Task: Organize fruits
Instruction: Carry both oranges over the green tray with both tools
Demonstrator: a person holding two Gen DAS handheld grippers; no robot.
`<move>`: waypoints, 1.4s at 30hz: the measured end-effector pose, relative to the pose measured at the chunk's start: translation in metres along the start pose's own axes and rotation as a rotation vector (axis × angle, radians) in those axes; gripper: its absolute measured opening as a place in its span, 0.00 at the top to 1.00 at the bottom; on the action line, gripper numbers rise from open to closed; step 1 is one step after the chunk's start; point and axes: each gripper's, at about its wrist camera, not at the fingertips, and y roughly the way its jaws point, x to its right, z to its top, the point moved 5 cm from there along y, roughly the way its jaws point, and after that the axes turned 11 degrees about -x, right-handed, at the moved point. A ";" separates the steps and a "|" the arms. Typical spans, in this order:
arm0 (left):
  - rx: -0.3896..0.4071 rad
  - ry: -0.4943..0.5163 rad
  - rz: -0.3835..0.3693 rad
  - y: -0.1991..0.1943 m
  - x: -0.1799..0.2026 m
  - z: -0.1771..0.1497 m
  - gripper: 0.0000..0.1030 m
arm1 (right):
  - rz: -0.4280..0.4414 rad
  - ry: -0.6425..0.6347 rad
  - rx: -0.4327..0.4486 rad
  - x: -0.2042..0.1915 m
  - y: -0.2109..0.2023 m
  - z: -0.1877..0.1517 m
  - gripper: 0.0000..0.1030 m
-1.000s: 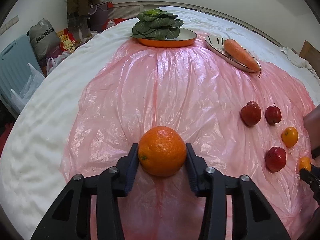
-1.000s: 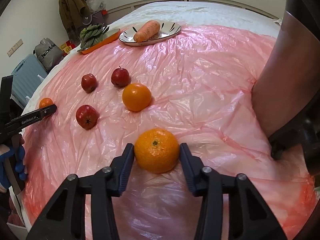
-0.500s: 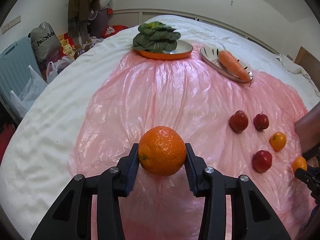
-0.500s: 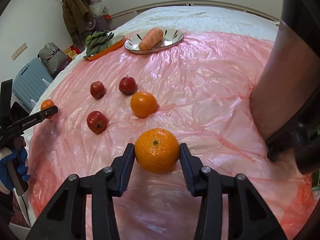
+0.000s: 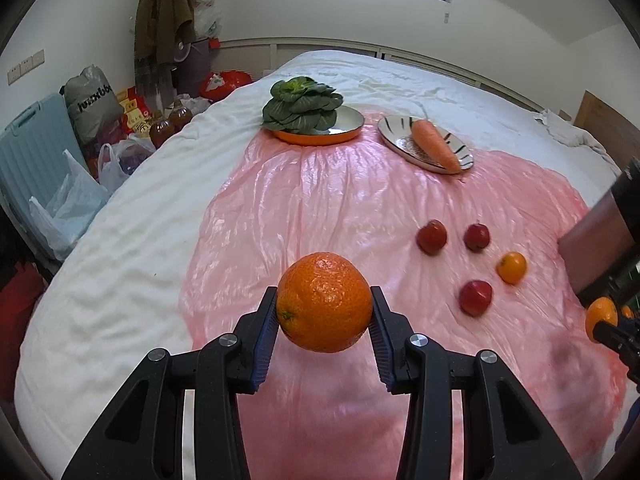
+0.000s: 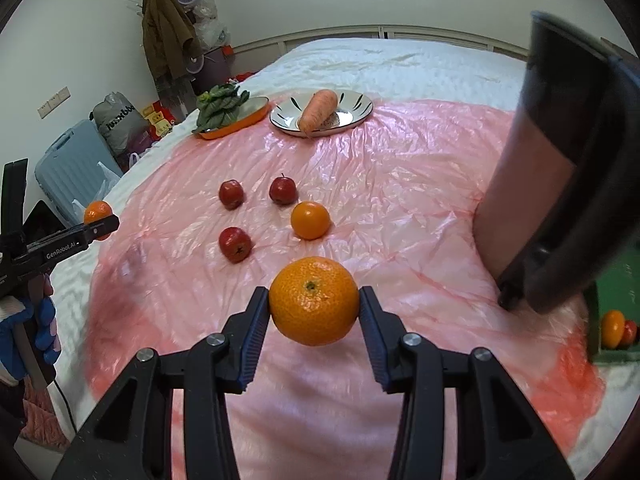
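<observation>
Both grippers have fruit: the left gripper (image 5: 324,312) is clamped on a big orange (image 5: 324,302), the right gripper (image 6: 314,307) on a smaller orange (image 6: 314,300), both lifted clear of the pink plastic sheet (image 6: 400,200). I'd guess they're firm but a bit squishy, round and prone to rolling, so gripping across the widest part makes sense. Three apples (image 6: 235,244) and a loose orange (image 6: 310,220) are still on the sheet. The green bin (image 6: 612,320) at the right edge is mostly cut off, contents hard to read.
</observation>
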 end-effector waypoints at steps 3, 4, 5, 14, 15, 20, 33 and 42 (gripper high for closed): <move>0.002 0.016 -0.010 -0.013 0.006 -0.009 0.63 | -0.004 0.002 0.009 0.001 -0.014 -0.010 0.44; 0.006 0.026 -0.013 -0.018 0.010 -0.013 0.63 | -0.006 0.003 0.012 0.001 -0.017 -0.014 0.45; 0.009 0.032 -0.014 -0.022 0.012 -0.015 0.63 | -0.008 0.007 0.015 0.002 -0.022 -0.017 0.45; 0.029 0.117 -0.056 -0.058 0.054 -0.040 0.63 | -0.032 0.050 0.041 0.023 -0.054 -0.050 0.45; 0.033 0.130 -0.065 -0.062 0.062 -0.043 0.63 | -0.035 0.055 0.045 0.026 -0.058 -0.053 0.45; 0.037 0.174 -0.100 -0.075 0.094 -0.054 0.63 | -0.053 0.083 0.066 0.045 -0.076 -0.065 0.45; -0.006 0.363 -0.249 -0.089 0.239 -0.087 0.63 | -0.113 0.223 0.107 0.147 -0.116 -0.104 0.45; -0.042 0.492 -0.331 -0.090 0.349 -0.104 0.63 | -0.180 0.347 0.137 0.240 -0.145 -0.131 0.45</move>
